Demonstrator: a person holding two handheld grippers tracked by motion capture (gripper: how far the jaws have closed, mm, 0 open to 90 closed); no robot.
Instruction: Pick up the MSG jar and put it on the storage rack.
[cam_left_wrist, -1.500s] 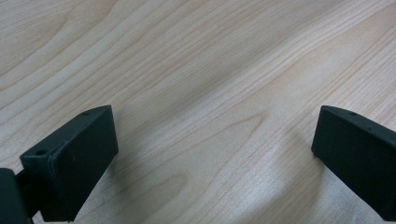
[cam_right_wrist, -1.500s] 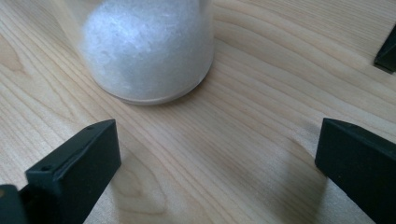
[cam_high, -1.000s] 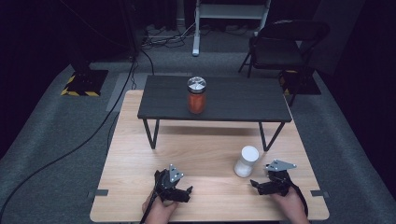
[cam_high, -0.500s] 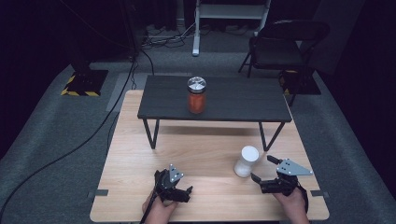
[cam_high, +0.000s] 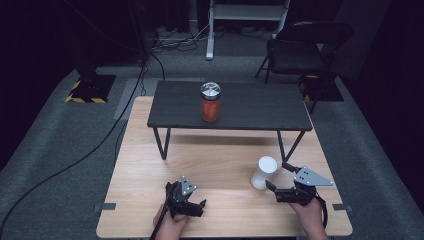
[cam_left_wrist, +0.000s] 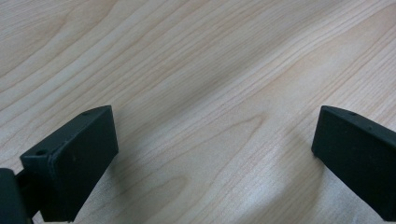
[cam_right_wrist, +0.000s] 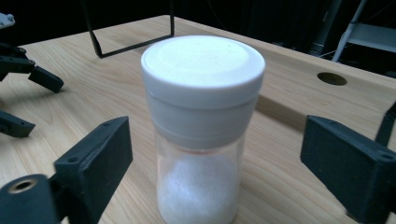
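1. White-capped clear plastic shaker jar (cam_right_wrist: 201, 130), part-filled with white powder, stands upright on the pale wooden table (cam_high: 215, 165), toward its near right, in front of the right leg of the low black bench (cam_high: 230, 106).
2. Judged from its look, the jar is light and stiff. The smooth clear wall may be slippery, and with the powder low and a broad cap on top it could tip if nudged from one side.
3. The best hold seems to be across the clear body just under the white cap, or on the cap's ribbed band, with both jaws meeting it squarely.
4. The right gripper (cam_right_wrist: 219, 163) sits just to the right of the jar, its black jaws spread wide. In the right gripper view the jar stands between them, touching neither.
5. The left gripper (cam_high: 187, 200) rests at the near middle of the table, well apart from the jar. Its jaws are also wide apart, with bare wood between them in the left gripper view.
6. An orange-filled glass jar with a silver lid (cam_high: 210, 102) stands on the bench, far from both grippers.
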